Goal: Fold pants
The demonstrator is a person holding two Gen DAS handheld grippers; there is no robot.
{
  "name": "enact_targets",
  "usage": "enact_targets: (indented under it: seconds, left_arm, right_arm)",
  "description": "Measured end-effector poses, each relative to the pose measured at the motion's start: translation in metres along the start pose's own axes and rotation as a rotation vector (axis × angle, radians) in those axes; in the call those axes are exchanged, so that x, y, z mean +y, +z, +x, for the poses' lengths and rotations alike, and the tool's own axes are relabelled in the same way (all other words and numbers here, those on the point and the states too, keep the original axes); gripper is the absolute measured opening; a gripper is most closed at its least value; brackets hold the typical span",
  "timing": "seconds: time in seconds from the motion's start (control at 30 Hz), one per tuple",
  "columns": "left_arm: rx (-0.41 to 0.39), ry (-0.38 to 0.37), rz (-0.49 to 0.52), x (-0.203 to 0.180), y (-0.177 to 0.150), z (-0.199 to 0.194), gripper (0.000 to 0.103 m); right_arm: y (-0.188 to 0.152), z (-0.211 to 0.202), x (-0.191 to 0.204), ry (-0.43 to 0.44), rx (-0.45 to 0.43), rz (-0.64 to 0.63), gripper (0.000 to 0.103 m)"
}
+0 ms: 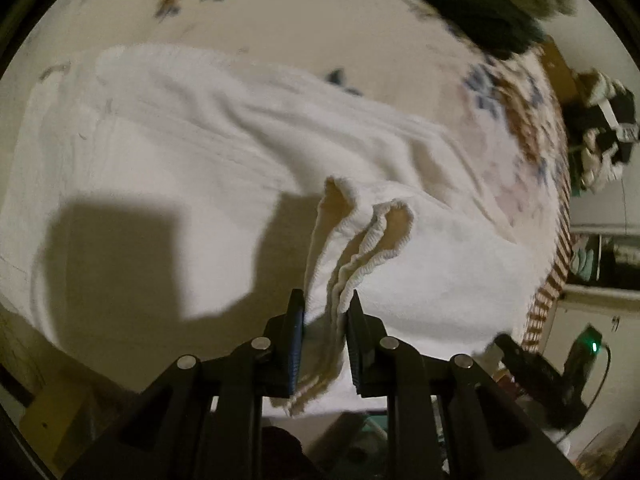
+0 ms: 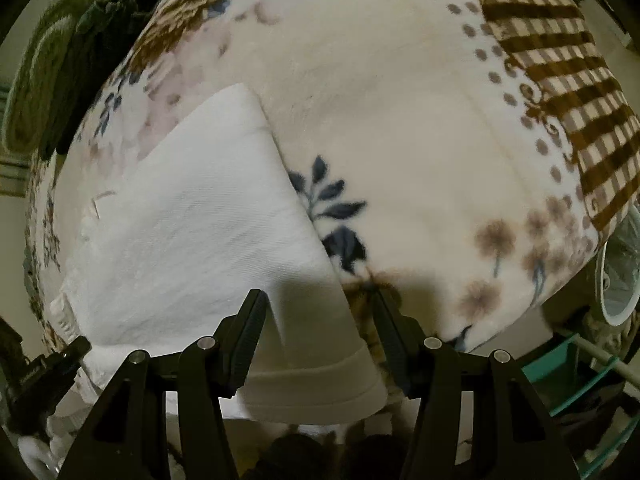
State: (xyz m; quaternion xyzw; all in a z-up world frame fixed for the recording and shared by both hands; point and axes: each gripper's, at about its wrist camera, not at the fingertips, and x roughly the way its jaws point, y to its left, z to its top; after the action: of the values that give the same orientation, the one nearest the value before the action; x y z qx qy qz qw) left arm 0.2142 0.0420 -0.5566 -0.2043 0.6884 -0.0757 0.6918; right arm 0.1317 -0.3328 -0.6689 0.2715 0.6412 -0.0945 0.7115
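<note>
White pants (image 1: 160,152) lie spread across a floral blanket (image 1: 300,12). My left gripper (image 1: 325,300) points steeply down and is shut on a bunched, stitched edge of the pants (image 1: 360,232), which stands up in folds between the pads. In the right wrist view the pants (image 2: 192,208) form a flat folded panel with a straight diagonal edge. My right gripper (image 2: 318,300) hovers over the panel's near hemmed corner, jaws wide apart. The cloth lies under and between the fingers, and the pads do not press it.
The blanket (image 2: 400,120) has a brown checked border (image 2: 560,80) at its right edge. A pile of dark green clothes (image 2: 80,40) sits at the far left corner. A round white object (image 2: 620,272) and a glass shelf (image 2: 580,380) stand beyond the bed's edge.
</note>
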Motion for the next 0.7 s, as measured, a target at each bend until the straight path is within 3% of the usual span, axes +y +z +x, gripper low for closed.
enact_targets:
  seconds: [0.2, 0.4, 0.5, 0.53, 0.6, 0.7]
  left_arm:
    - [0.031, 0.004, 0.025, -0.004, 0.01, 0.017, 0.02]
    - [0.09, -0.11, 0.031, 0.004, -0.004, 0.02, 0.03]
    - [0.08, -0.108, 0.069, 0.0, -0.013, 0.024, 0.032]
    - [0.061, -0.096, 0.091, -0.004, -0.015, 0.024, 0.029]
    - [0.015, -0.085, 0.125, -0.011, -0.02, 0.018, 0.008]
    - [-0.005, -0.136, 0.069, -0.01, -0.025, 0.004, 0.008]
  right_arm:
    - [-0.005, 0.008, 0.014, -0.068, 0.068, -0.074, 0.058]
    - [-0.007, 0.013, 0.006, -0.036, 0.078, -0.031, 0.058]
    - [-0.009, 0.015, 0.006, -0.039, 0.076, -0.027, 0.058]
    - [-0.009, 0.016, 0.006, -0.041, 0.075, -0.027, 0.058]
    - [-0.009, 0.016, 0.008, -0.044, 0.075, -0.031, 0.058]
    - [-0.009, 0.016, 0.018, -0.049, 0.073, -0.052, 0.058]
